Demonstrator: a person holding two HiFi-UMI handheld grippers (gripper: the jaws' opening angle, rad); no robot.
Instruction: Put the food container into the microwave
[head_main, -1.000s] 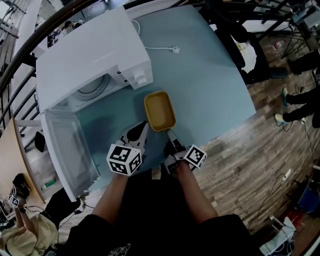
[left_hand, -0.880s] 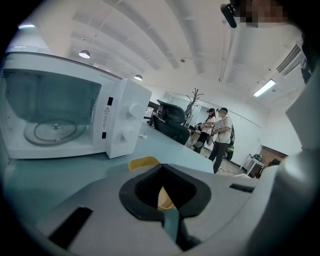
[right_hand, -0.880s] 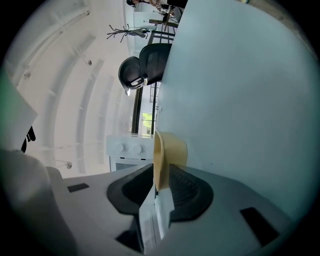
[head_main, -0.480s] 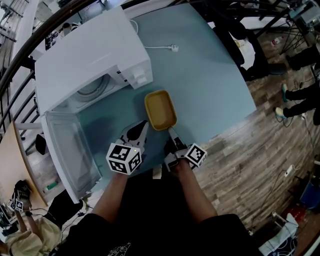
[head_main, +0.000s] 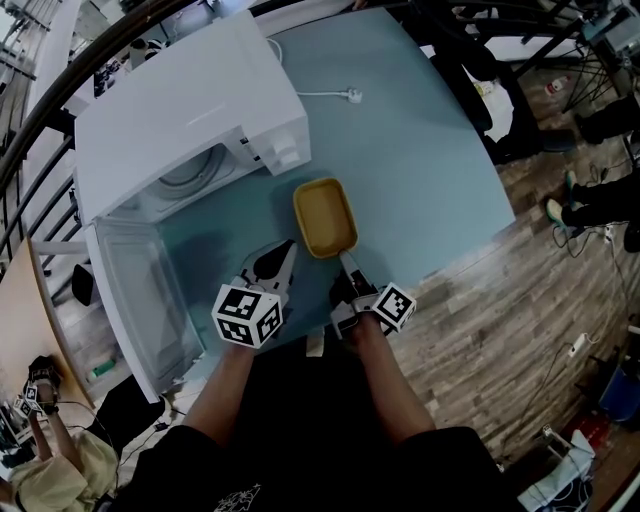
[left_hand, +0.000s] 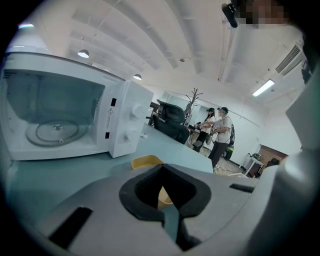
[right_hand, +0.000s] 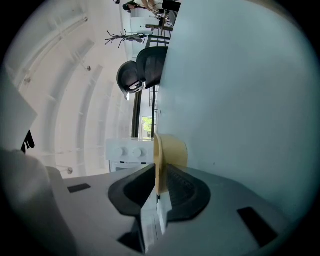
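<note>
**Yellow container pinched at its near rim, on the table**

Food container (head_main: 324, 215): mustard-yellow, shallow, rounded rectangle, open top. It sits on the blue table (head_main: 430, 150), just right of and nearer than the white microwave (head_main: 190, 100) (door (head_main: 140, 300) swung open). The right gripper (head_main: 345, 268) has its jaws clamped on the near rim, which shows edge-on between them. The left gripper (head_main: 288, 248) is beside it, tips together on nothing. In the left gripper view its own body hides most of the container.
</note>
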